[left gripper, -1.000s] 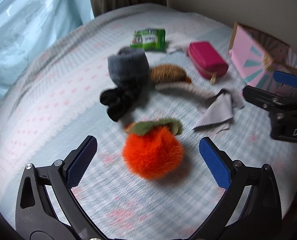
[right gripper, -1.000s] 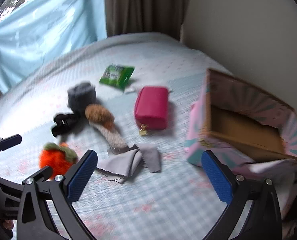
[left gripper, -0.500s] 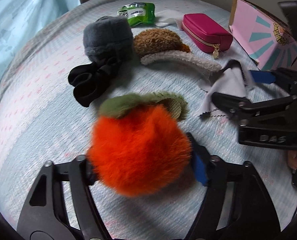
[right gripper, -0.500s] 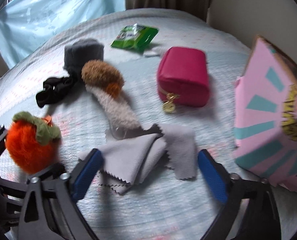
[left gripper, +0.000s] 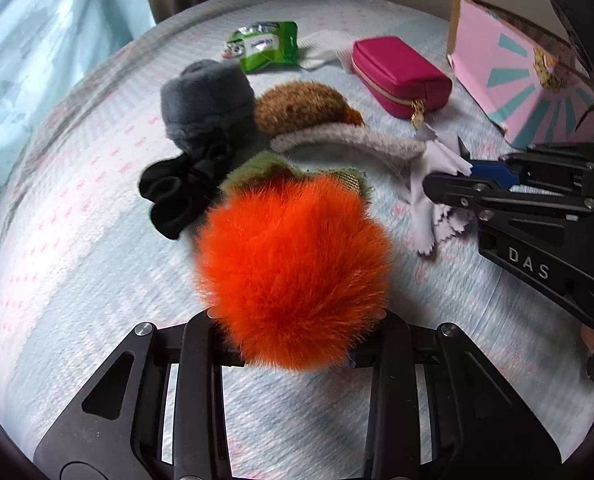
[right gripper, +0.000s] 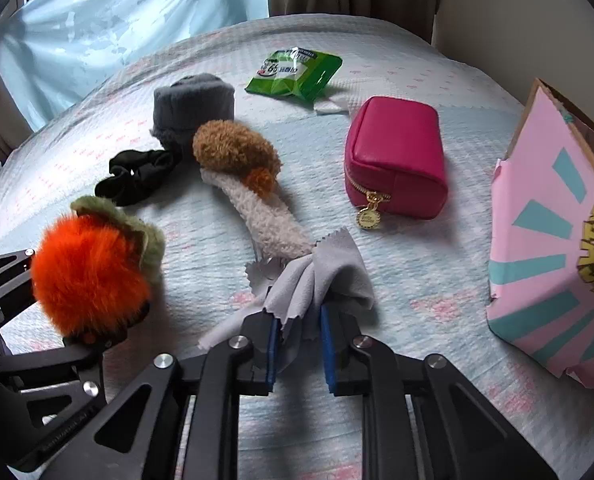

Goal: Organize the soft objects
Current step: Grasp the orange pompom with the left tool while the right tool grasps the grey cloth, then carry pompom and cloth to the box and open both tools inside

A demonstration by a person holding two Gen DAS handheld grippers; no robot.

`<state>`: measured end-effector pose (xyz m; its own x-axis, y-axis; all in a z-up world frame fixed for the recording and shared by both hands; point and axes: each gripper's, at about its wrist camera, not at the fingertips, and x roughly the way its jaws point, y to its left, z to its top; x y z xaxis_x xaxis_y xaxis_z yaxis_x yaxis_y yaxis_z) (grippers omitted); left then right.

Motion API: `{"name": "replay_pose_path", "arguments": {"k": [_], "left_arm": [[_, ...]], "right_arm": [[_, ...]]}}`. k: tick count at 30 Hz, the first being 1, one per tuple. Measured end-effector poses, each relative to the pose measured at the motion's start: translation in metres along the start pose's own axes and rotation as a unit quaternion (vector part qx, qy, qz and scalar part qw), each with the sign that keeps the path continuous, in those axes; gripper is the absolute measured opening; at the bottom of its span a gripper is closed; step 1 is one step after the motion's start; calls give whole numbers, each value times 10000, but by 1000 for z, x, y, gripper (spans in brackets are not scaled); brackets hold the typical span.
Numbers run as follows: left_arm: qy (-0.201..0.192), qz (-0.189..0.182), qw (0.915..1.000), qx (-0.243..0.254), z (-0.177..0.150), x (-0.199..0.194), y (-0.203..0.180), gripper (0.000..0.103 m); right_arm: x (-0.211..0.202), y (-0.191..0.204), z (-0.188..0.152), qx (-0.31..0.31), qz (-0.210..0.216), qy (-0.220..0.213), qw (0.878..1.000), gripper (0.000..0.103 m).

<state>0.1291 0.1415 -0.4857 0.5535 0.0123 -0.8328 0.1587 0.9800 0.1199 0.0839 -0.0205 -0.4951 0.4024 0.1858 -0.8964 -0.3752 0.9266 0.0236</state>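
My left gripper (left gripper: 293,344) is shut on a fluffy orange plush fruit (left gripper: 293,268) with a green leaf top; it also shows in the right wrist view (right gripper: 89,276). My right gripper (right gripper: 297,344) is shut on a grey cleaning cloth (right gripper: 321,280), bunched between its blue pads (right gripper: 273,352). That gripper shows at the right of the left wrist view (left gripper: 493,184) with the cloth (left gripper: 429,200). A grey fleece roll (right gripper: 193,104), a black scrunchie (right gripper: 141,176) and a brown and white plush (right gripper: 249,184) lie on the bed.
A pink cardboard box (right gripper: 557,248) stands at the right. A magenta pouch (right gripper: 393,160) and a green wipes pack (right gripper: 297,72) lie further back on the light blue bedspread (right gripper: 417,300). A curtain and a wall are behind the bed.
My left gripper closed on the orange plush. My right gripper moved down to the grey cloth and closed on it, bunching it up.
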Motion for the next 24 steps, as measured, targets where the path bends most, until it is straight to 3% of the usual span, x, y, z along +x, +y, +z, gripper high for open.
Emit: {"name": "replay_pose_path", "arguments": {"k": [14,24], "left_arm": [[-524,135,9981,-310,28,-57,5,26],[-987,244,9941,-368,90,-140,-9,26]], "right_arm": [[-64,-4,15,61,-71,-432,9990,13],[-159,-27,56,220,-188,-959,9950,13]]}}
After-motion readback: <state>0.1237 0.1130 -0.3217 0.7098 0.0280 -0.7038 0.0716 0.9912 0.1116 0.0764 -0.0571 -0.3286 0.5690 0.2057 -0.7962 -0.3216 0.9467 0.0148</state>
